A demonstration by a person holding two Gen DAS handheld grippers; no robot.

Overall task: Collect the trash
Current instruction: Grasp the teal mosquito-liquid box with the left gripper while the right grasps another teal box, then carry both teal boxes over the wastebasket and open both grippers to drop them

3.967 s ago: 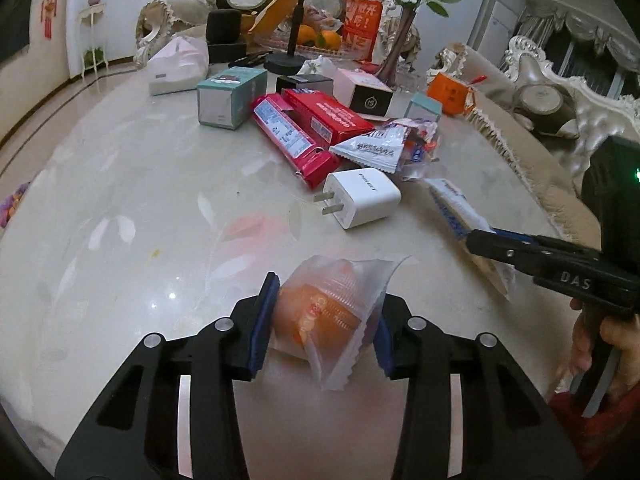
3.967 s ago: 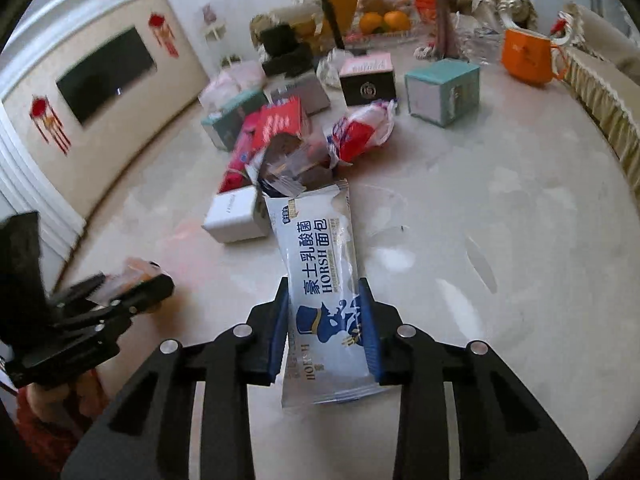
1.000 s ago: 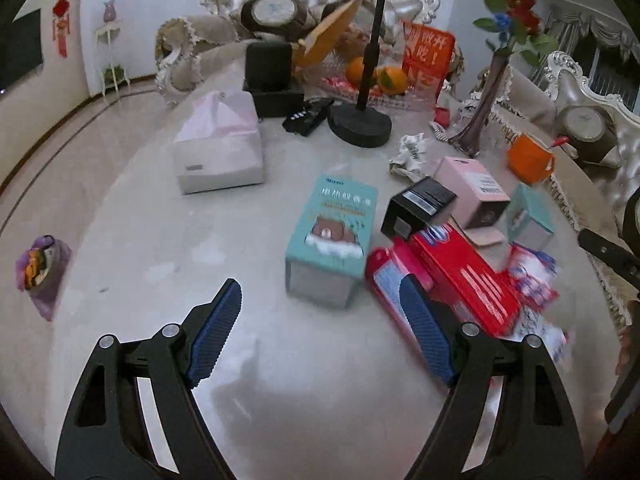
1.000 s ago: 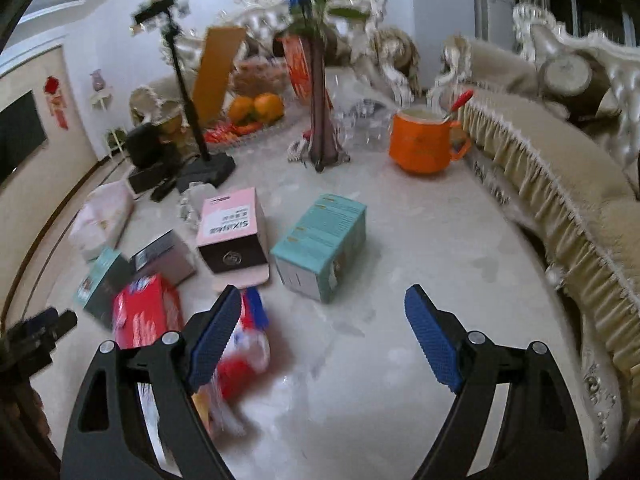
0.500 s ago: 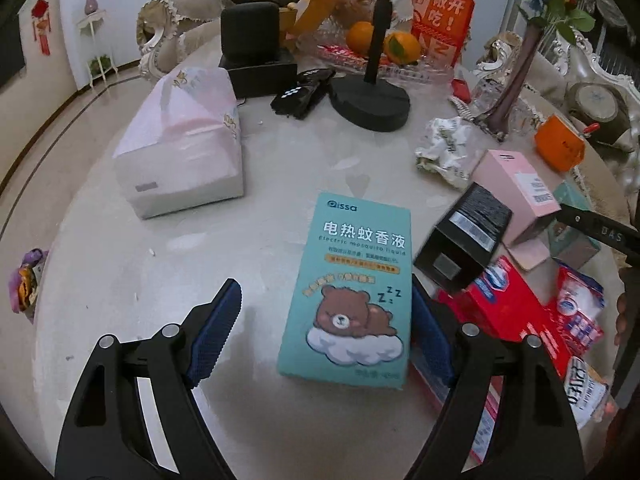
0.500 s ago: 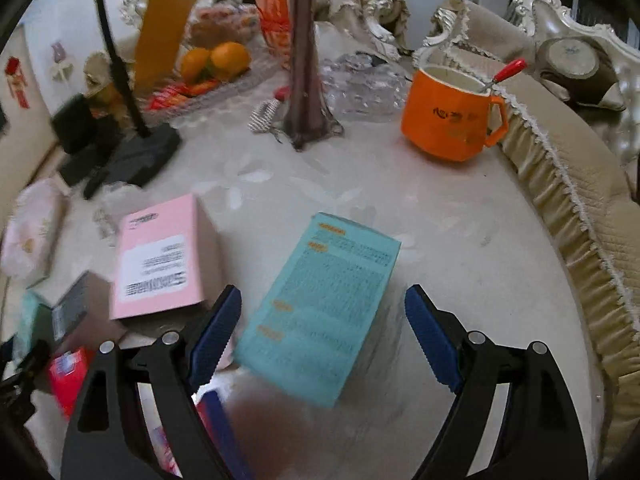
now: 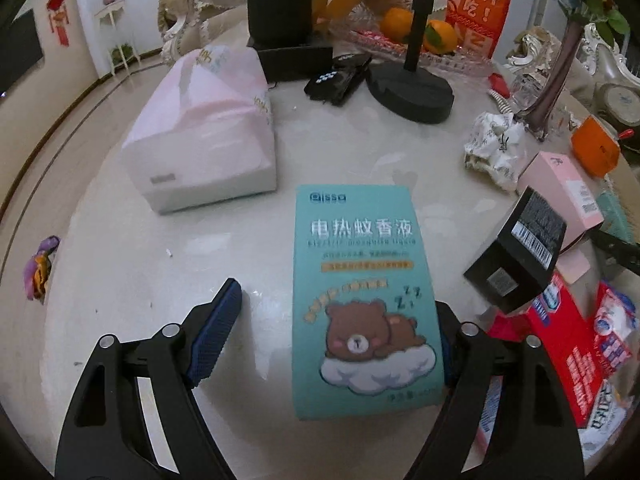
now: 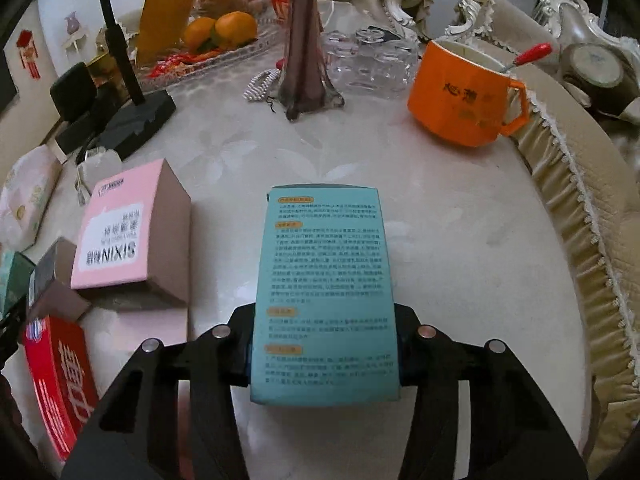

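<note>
My right hand-held gripper (image 8: 324, 354) has just been closing, and its pads now clamp the near end of a teal carton (image 8: 326, 292) printed with small text, which lies flat on the marble worktop (image 8: 460, 240). My left hand-held gripper (image 7: 332, 336) has also been narrowing, yet it is not gripping: a bear-printed teal box (image 7: 360, 280) lies between its fingers, the right finger right against the box edge, the left finger (image 7: 216, 328) clear of it with bare worktop between. A second ago both grippers hung wide over the clutter with nothing between their fingers, so I judge the next pair of pickups half made: one box secured, one only straddled. Beside the bear box lie a black carton (image 7: 520, 256) and a red packet (image 7: 568, 344); a pink box (image 8: 120, 232) sits left of the clamped carton. Farther back stand a tissue pack (image 7: 204, 136), an orange mug (image 8: 460, 92) and a fruit tray (image 8: 212, 44).
</note>
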